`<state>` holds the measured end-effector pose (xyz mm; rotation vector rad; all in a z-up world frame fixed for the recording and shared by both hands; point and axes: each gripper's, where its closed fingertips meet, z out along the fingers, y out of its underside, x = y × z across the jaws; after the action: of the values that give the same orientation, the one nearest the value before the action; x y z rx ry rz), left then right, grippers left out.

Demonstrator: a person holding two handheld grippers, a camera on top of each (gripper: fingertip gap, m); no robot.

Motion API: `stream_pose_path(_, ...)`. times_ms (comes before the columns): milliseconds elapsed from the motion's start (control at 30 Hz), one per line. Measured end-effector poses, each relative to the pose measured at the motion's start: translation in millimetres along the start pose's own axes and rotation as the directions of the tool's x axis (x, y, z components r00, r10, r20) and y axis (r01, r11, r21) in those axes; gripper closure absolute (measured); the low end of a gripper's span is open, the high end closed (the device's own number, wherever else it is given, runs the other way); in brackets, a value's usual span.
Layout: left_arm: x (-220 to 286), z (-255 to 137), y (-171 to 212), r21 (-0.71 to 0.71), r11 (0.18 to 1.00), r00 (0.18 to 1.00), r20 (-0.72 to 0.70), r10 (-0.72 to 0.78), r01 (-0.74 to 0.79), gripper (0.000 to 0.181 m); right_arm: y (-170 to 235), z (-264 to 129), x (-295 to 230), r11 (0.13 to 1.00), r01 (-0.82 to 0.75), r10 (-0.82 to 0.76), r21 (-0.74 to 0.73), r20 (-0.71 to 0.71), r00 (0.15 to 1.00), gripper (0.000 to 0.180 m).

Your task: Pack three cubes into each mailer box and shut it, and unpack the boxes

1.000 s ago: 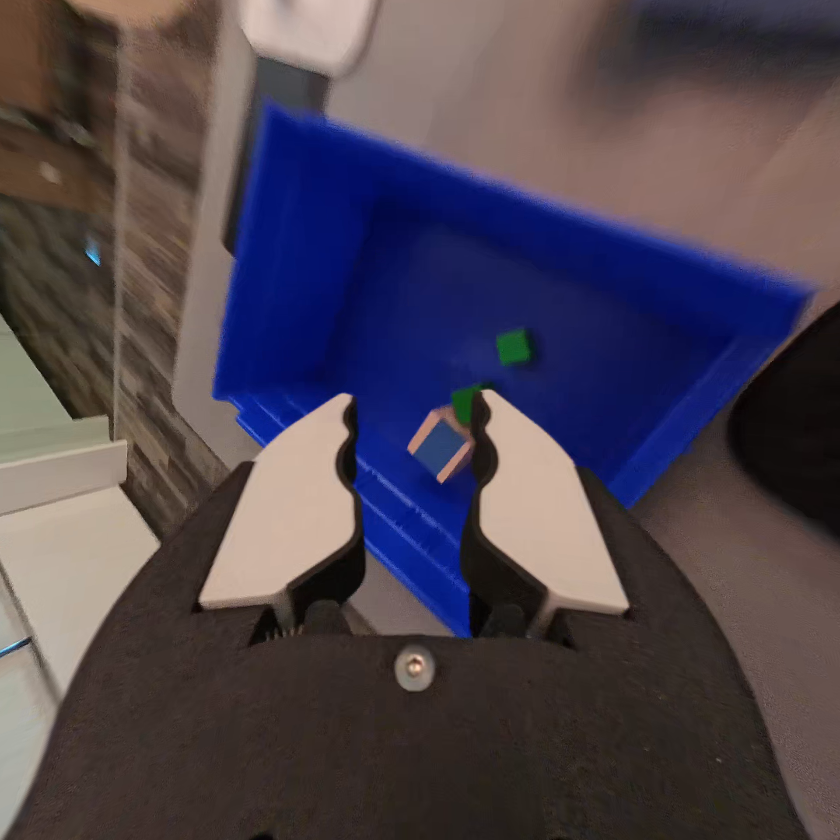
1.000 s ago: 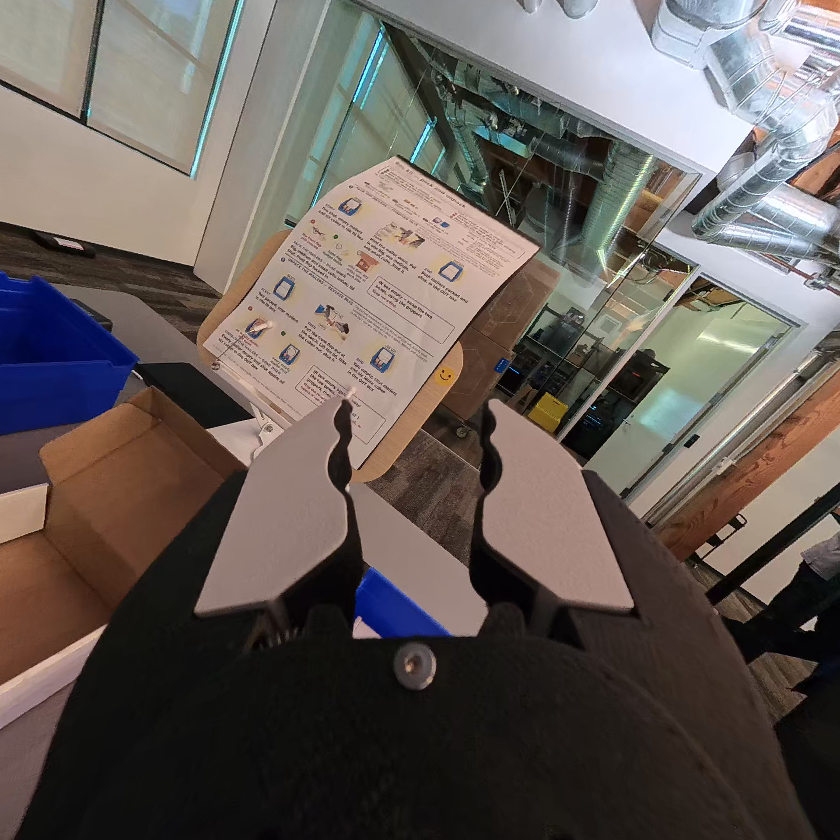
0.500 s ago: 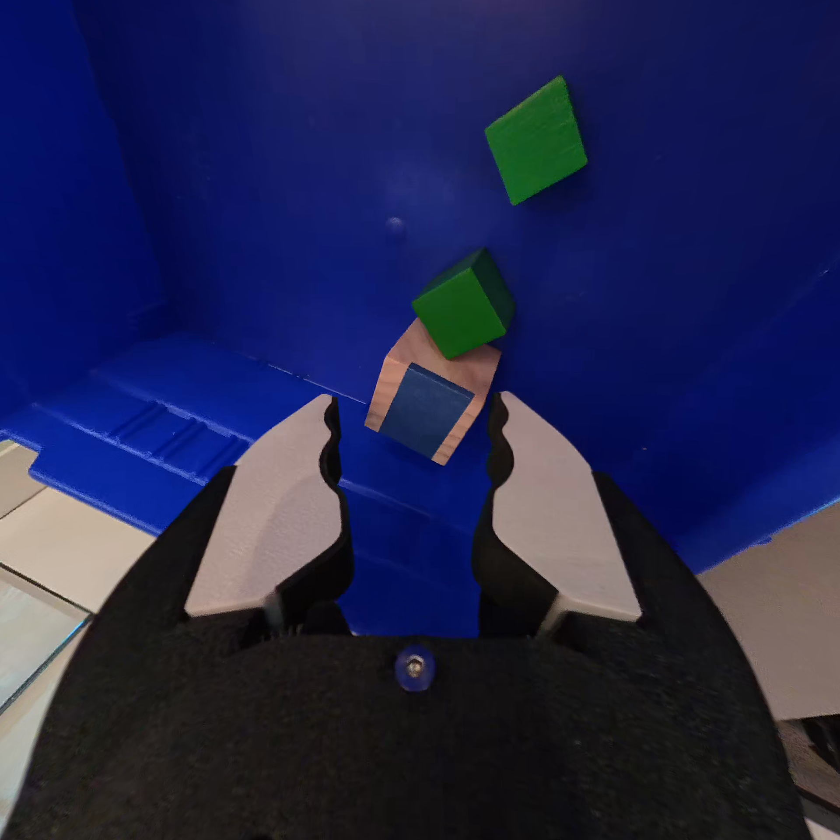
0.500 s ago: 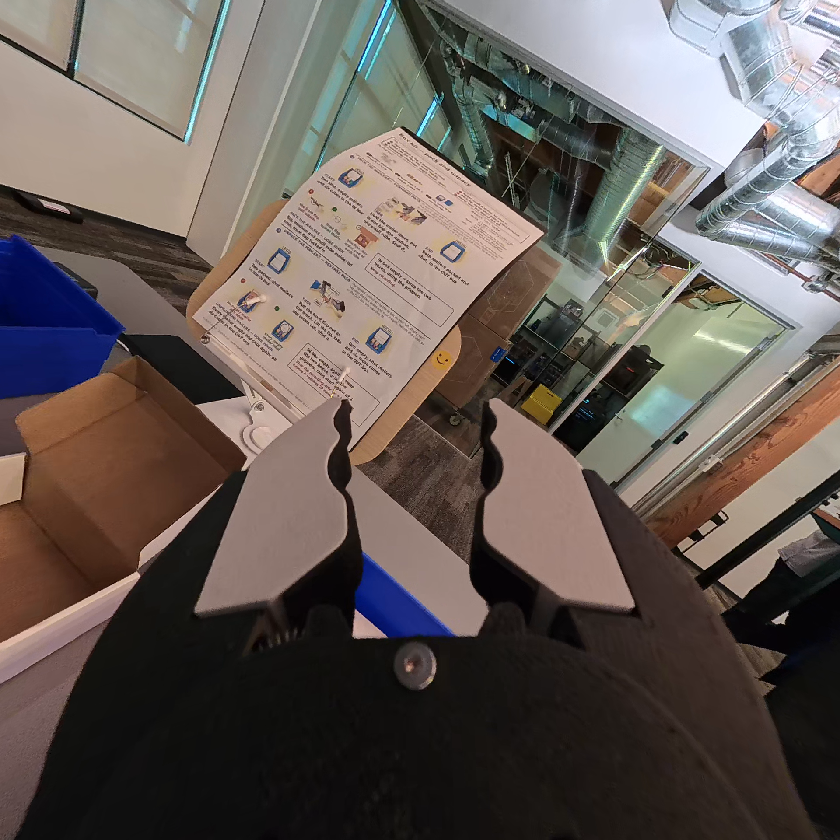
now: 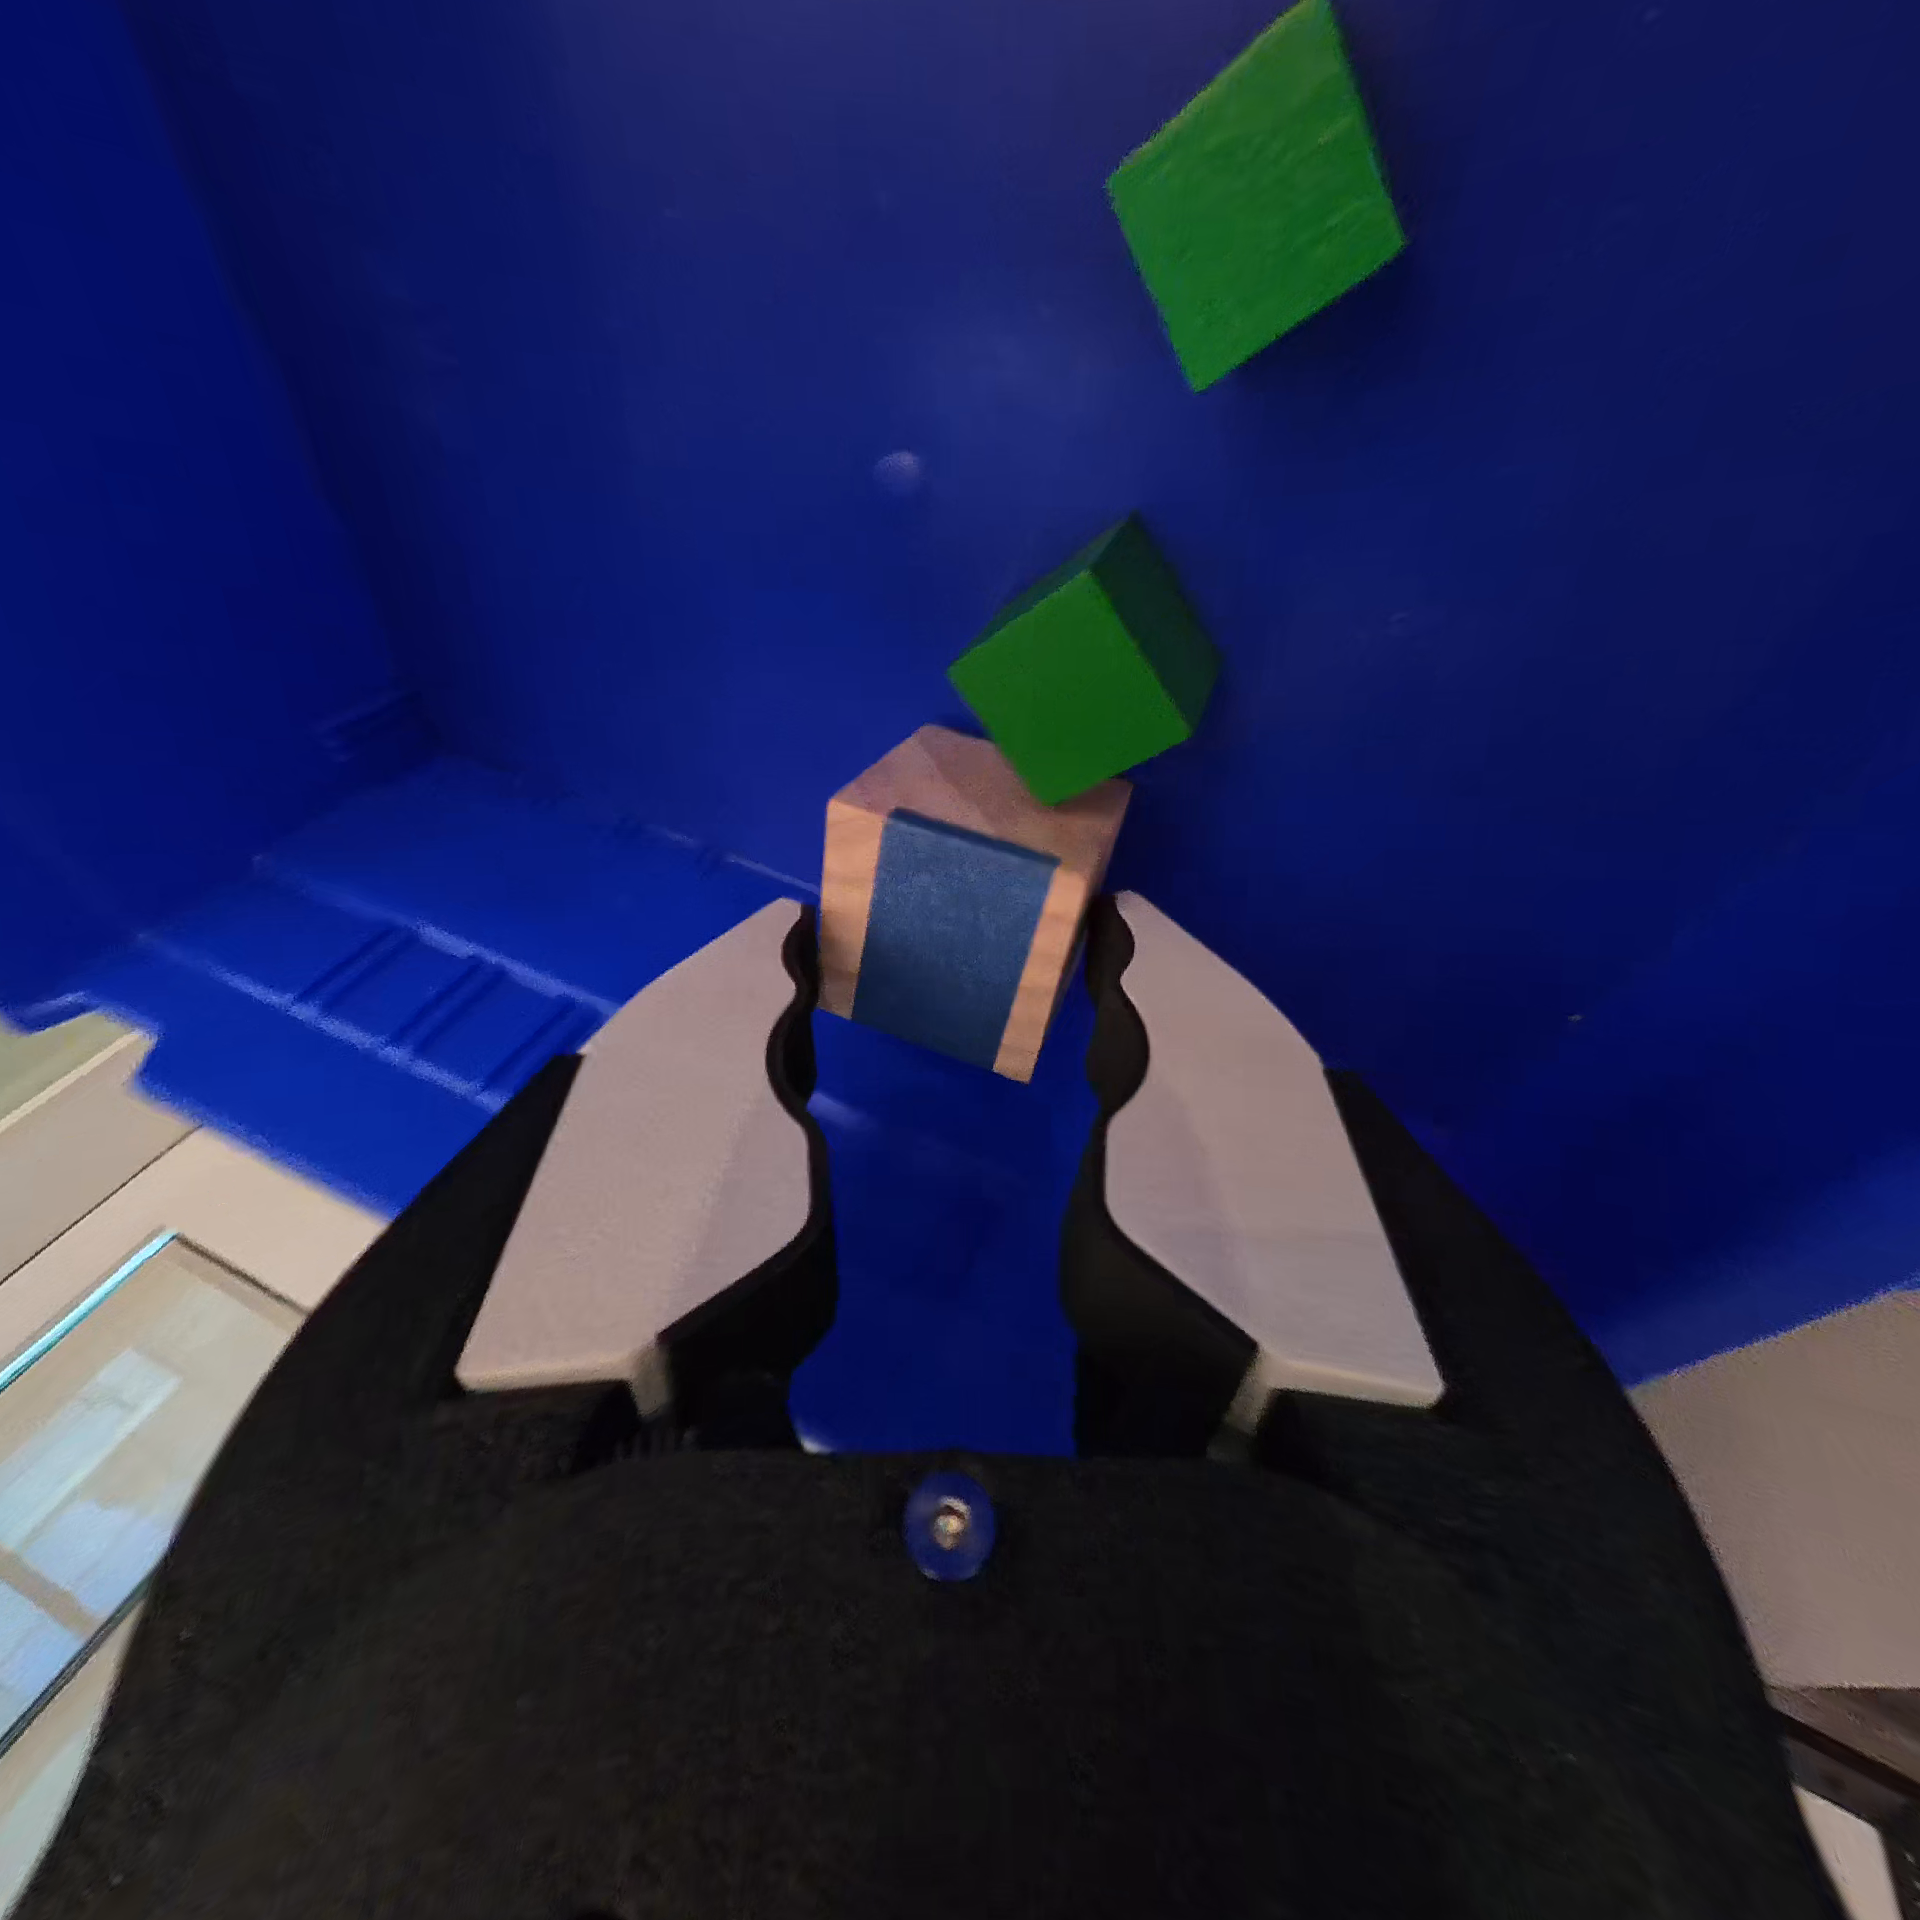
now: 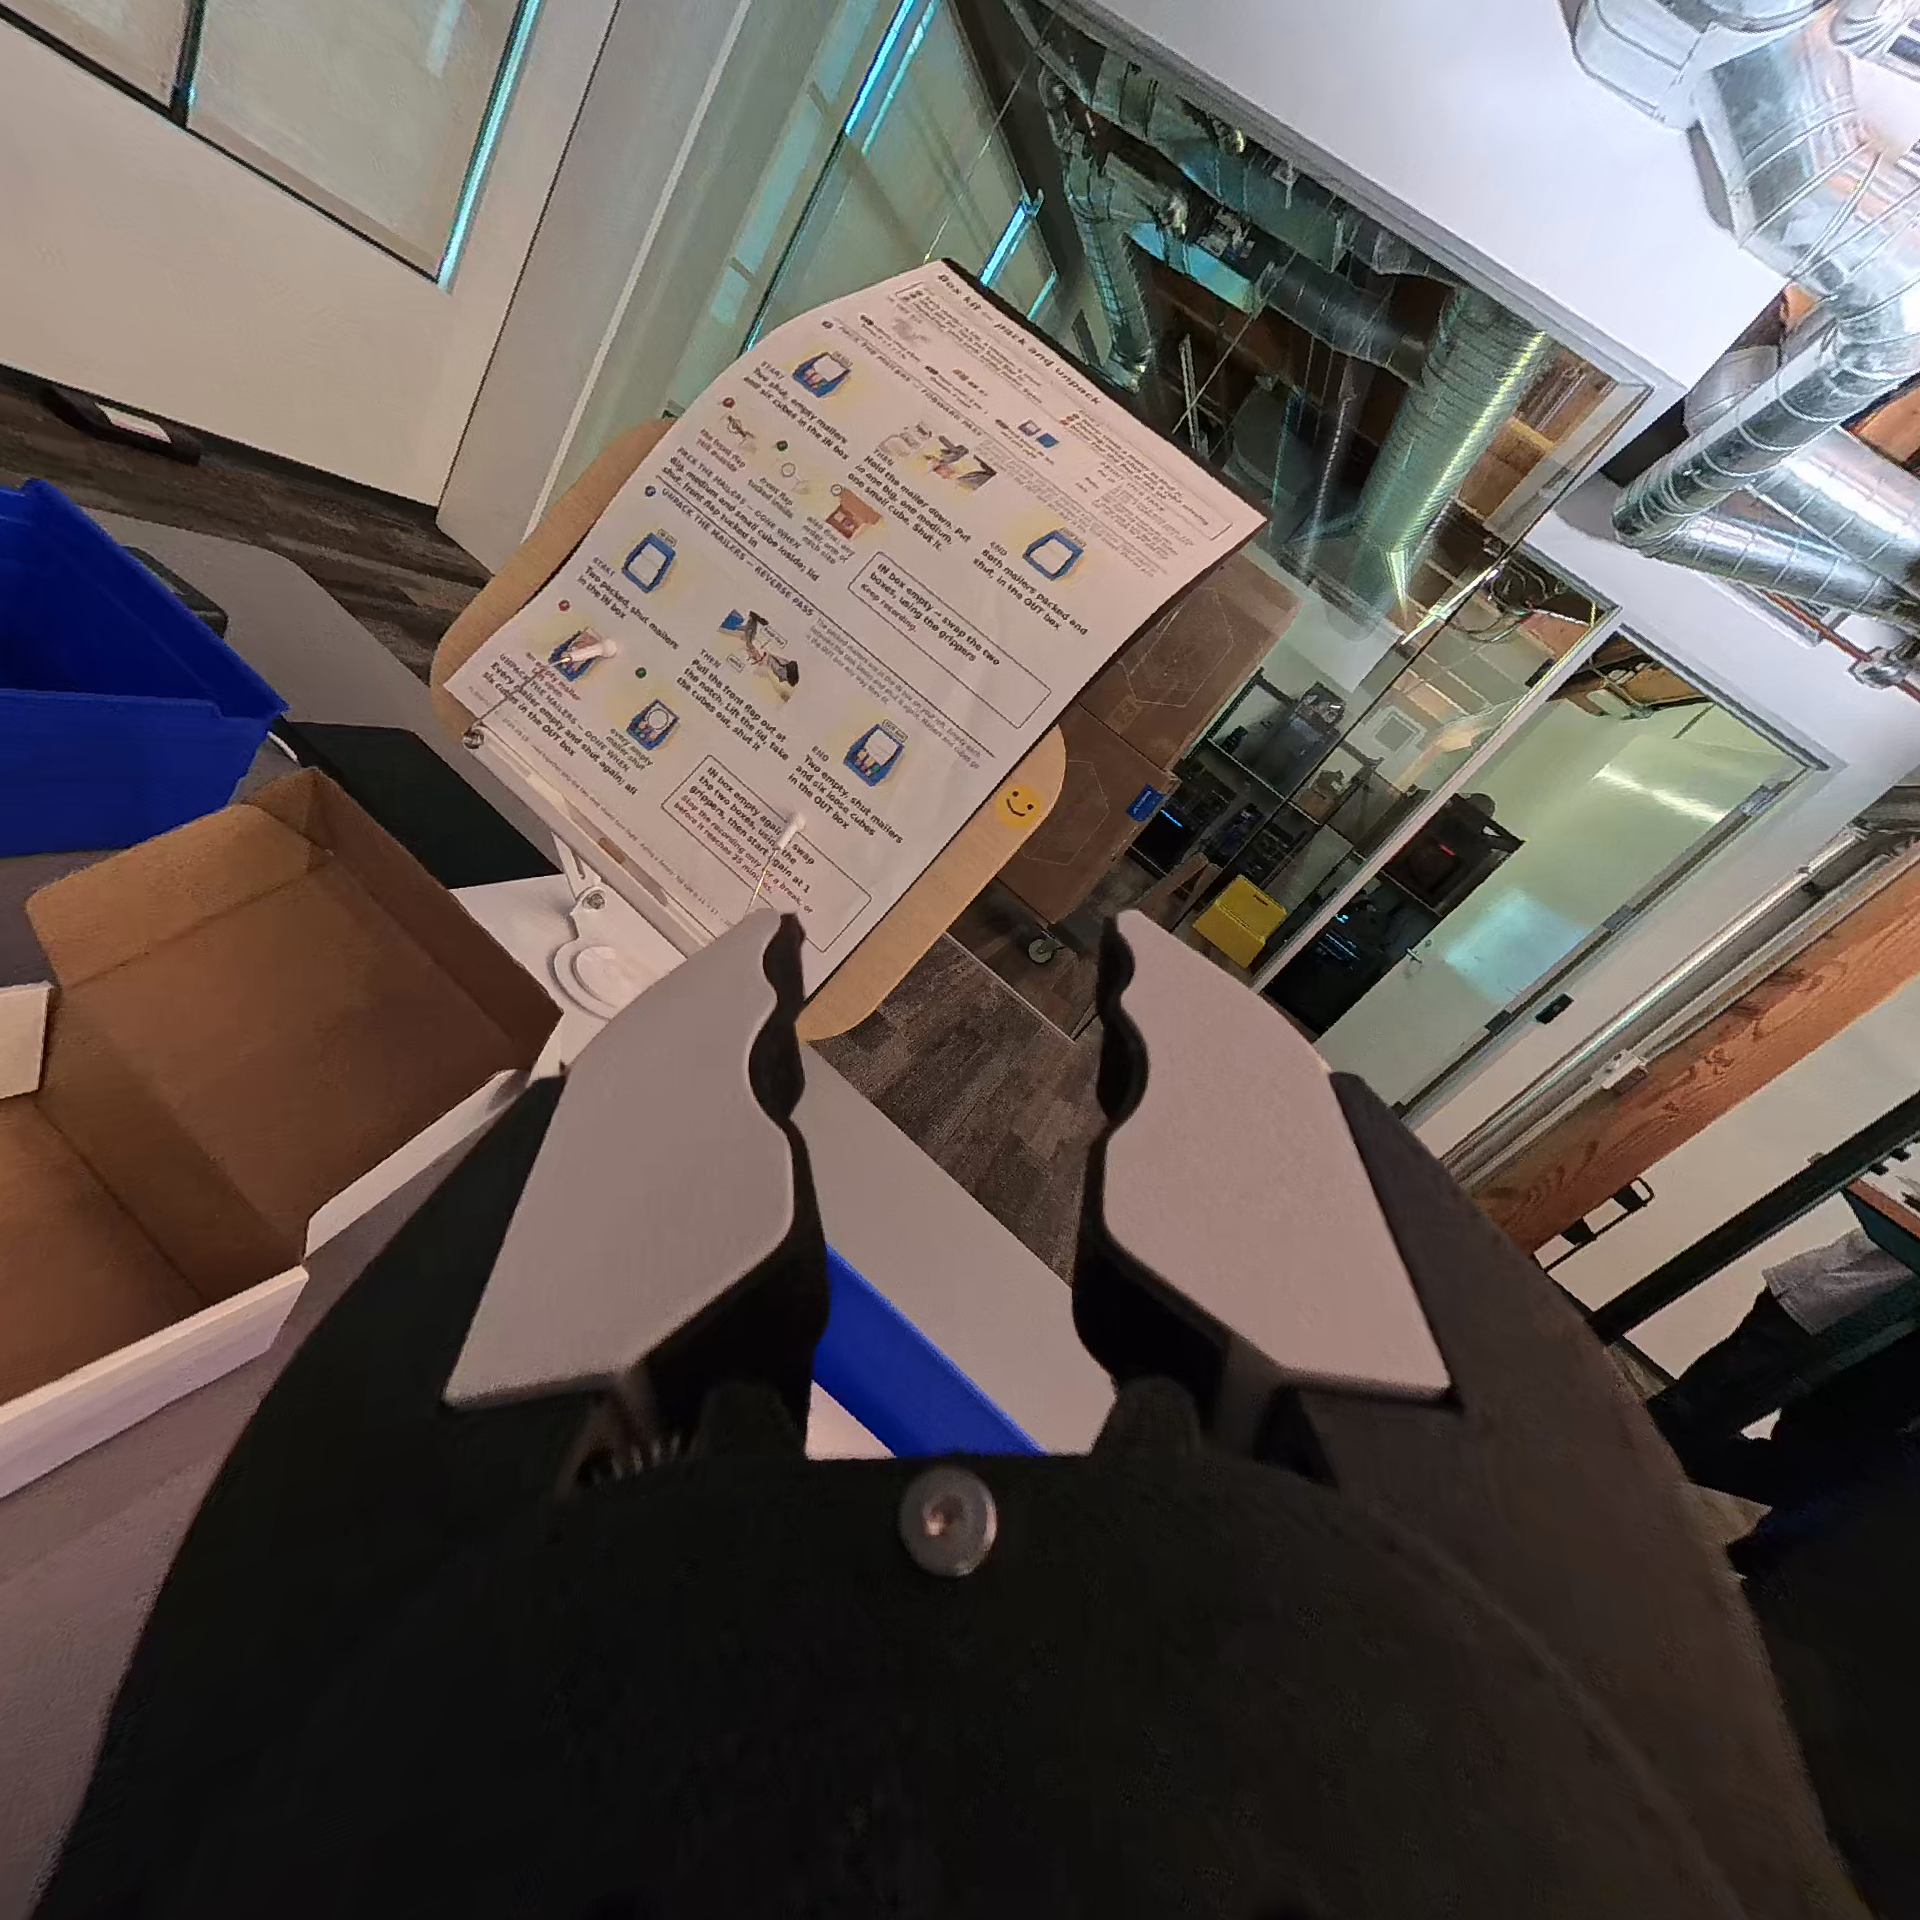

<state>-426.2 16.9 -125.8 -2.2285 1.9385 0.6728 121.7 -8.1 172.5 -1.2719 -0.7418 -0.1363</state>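
In the left wrist view, my left gripper [image 5: 948,930] is down inside a blue bin [image 5: 520,416]. Its two fingertips are closed against the sides of a wooden cube with a blue taped face [image 5: 951,935]. A green cube [image 5: 1081,675] leans on the far top edge of that wooden cube. A second green cube [image 5: 1257,197] lies farther back on the bin floor. My right gripper [image 6: 948,935] is open and empty, held up in the air. An open brown mailer box [image 6: 239,1039] with a white outside sits to its lower left.
A printed instruction sheet on a wooden stand [image 6: 862,603] is ahead of the right gripper. The blue bin [image 6: 94,686] shows at the left behind the mailer. A second blue rim [image 6: 914,1361] shows under the right fingers. A grey table [image 5: 1808,1507] surrounds the bin. Left tips to right tips: about 60 centimetres. The green cube [image 5: 1081,675] is closer to my left gripper, around 5 centimetres from its tips; the right tips are 55 centimetres off.
The left gripper dropped into the bin, opened wider, then closed on the taped wooden cube, which turned square to the fingers. The right gripper only drifted slightly.
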Motion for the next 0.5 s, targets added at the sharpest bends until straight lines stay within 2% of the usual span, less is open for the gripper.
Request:
stream_pose_path(133, -26.9, -34.2, 5.7, -0.004, 1.0, 0.994, 0.106, -0.011, 0.011, 0.131, 1.2, 0.1, 0.4, 1.0, 0.005, -0.005, -0.006, 0.0, 1.0, 0.124)
stream_pose_path(300, -65.5, -101.6, 6.0, -0.042, 0.999, 0.97, 0.241, 0.024, -0.014, 0.132, -0.5, -2.0, 1.1, 1.0, 0.014, -0.014, -0.007, -0.006, 1.0, 0.125)
stream_pose_path(400, -77.7, -144.8, -26.6, 0.007, 0.999, 0.955, 0.292, 0.048, -0.052, 0.132, -3.0, -3.3, -0.6, 1.0, 0.025, -0.025, -0.007, -0.006, 1.0, 0.125)
stream_pose_path(500, -67.6, -177.0, -92.5, 0.153, 0.982, 0.958, 0.28, 0.066, -0.112, 0.132, -6.9, -4.2, -1.9, 0.999, 0.039, -0.039, -0.006, -0.015, 0.999, 0.125)
